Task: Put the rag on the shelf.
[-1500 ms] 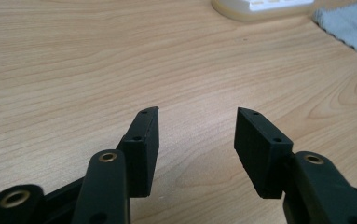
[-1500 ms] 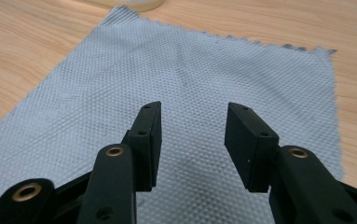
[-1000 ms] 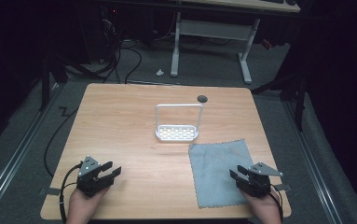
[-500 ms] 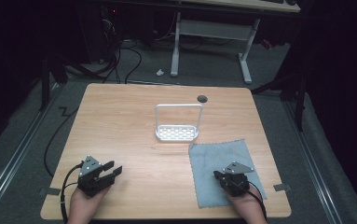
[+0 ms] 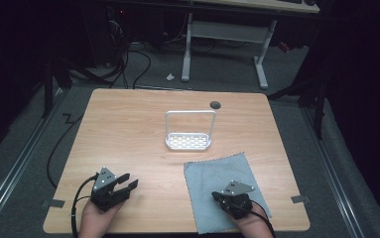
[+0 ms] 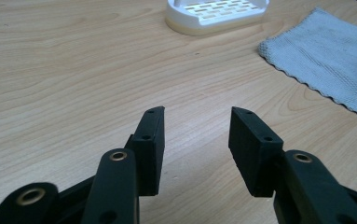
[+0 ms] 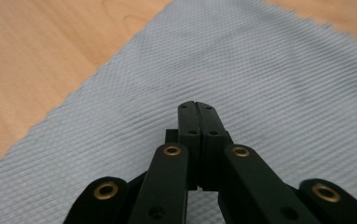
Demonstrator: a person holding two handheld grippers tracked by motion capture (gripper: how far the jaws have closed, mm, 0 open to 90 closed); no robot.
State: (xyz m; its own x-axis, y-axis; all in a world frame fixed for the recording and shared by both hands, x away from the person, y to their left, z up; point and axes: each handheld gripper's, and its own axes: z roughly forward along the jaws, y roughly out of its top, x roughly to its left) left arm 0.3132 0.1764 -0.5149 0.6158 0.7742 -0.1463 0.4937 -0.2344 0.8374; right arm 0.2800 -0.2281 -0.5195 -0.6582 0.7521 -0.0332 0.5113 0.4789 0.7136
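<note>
A grey cloth (image 5: 217, 171) lies flat at the table's front right. My right gripper (image 5: 218, 197) is over its near part, pointing left, held by a hand at the front edge. In the right gripper view its jaws are pressed together at the tips (image 7: 195, 106) with nothing between them, and the cloth's weave (image 7: 269, 70) lies beneath. My left gripper (image 5: 127, 182) rests at the front left on bare wood. Its jaws stand open (image 6: 195, 116) and empty. A white slotted tray with a wire handle (image 5: 188, 141) stands at the table's middle.
The wooden table (image 5: 128, 134) has a round cable hole (image 5: 215, 104) behind the tray. In the left gripper view the tray (image 6: 216, 14) and the cloth's edge (image 6: 325, 51) lie ahead and to the right. A desk frame and cables stand on the floor behind.
My right gripper has moved left from the cloth's right edge to over the cloth's near middle. The left gripper has stayed in place, open.
</note>
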